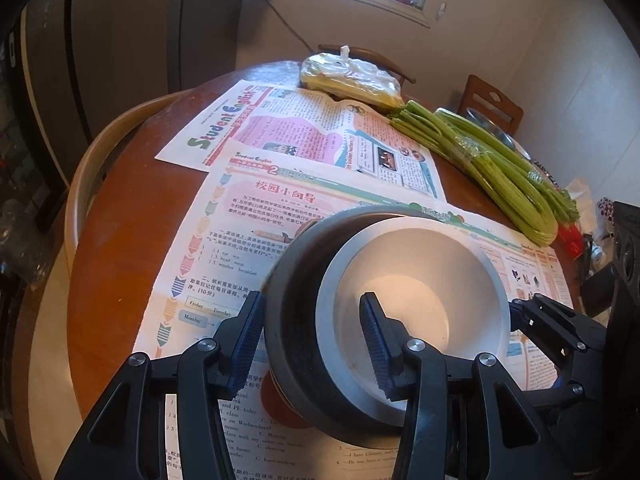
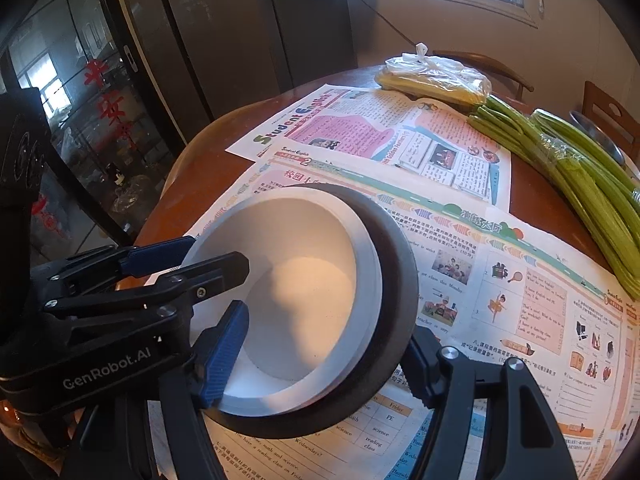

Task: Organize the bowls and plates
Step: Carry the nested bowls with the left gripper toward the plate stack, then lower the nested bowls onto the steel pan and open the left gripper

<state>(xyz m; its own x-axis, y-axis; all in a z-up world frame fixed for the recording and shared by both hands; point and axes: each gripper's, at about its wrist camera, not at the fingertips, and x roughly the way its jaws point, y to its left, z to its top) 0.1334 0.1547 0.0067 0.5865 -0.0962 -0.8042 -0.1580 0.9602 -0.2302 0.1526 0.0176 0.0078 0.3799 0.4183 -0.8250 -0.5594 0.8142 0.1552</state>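
Observation:
A white bowl [image 1: 412,300] sits nested inside a dark grey bowl [image 1: 296,300], and the pair is tilted over the newspaper. My left gripper [image 1: 312,340] is shut on the left wall of both bowls, one blue pad inside the white bowl and one outside the grey one. My right gripper [image 2: 320,360] clamps the opposite wall of the same stack [image 2: 304,292] in the same way. The right gripper [image 1: 540,320] also shows at the bowls' right side in the left wrist view. In the right wrist view the left gripper [image 2: 212,256] reaches over the rim.
Newspaper sheets [image 1: 320,148] cover the round wooden table [image 1: 120,220]. Green stalks [image 1: 500,172], a plastic bag of yellow food [image 1: 352,76] and a metal bowl [image 1: 496,128] lie at the far right. Chairs [image 1: 488,100] stand around the table edge.

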